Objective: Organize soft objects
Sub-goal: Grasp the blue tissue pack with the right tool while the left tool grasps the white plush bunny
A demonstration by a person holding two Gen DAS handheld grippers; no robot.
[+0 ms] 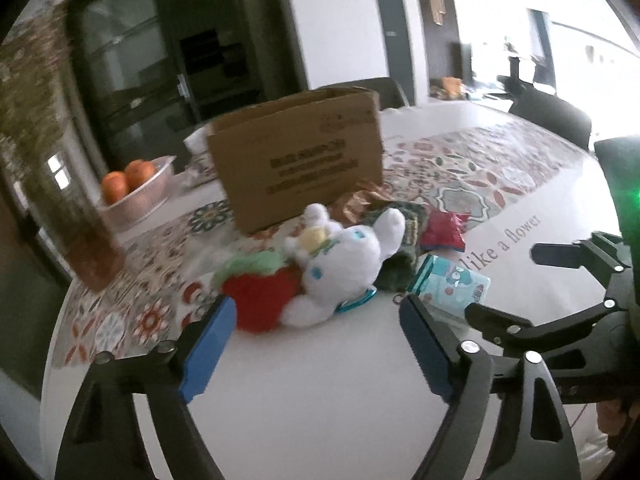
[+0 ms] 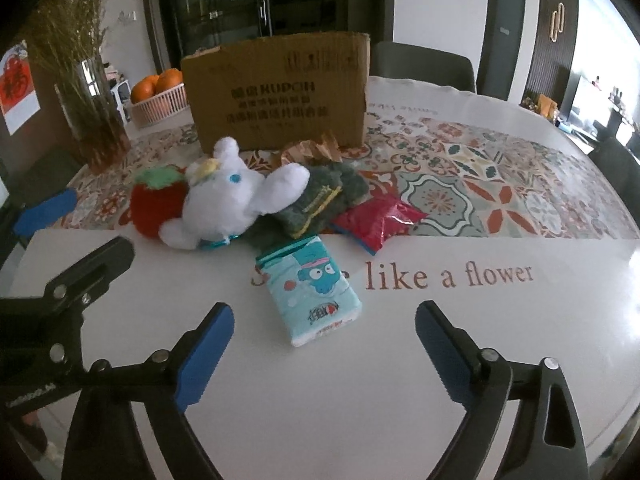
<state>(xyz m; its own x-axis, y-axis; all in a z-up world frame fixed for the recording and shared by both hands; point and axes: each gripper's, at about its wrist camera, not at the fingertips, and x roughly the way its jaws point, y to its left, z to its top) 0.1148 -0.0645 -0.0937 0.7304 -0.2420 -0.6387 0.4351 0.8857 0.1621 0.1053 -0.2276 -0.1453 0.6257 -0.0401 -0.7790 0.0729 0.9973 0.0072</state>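
White tabletop [image 2: 500, 320] with a patterned runner [image 2: 480, 192] is filling both views. Soft things are lying mid-frame before a cardboard box [image 2: 276, 92]: a white plush bunny [image 2: 232, 200] touching a red strawberry plush [image 2: 158, 208], a green cloth [image 2: 320, 200], a red packet [image 2: 376, 218], and a tissue pack [image 2: 316, 296] nearest. The left gripper [image 1: 316, 344] and right gripper [image 2: 324, 350] are standing spread, pinching nothing.

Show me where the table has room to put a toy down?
Bare white table lies between the tissue pack and the right claw, and right of the "like a flower" lettering. It is crowded by the cardboard box: white bunny, strawberry plush, green cloth, red packet.
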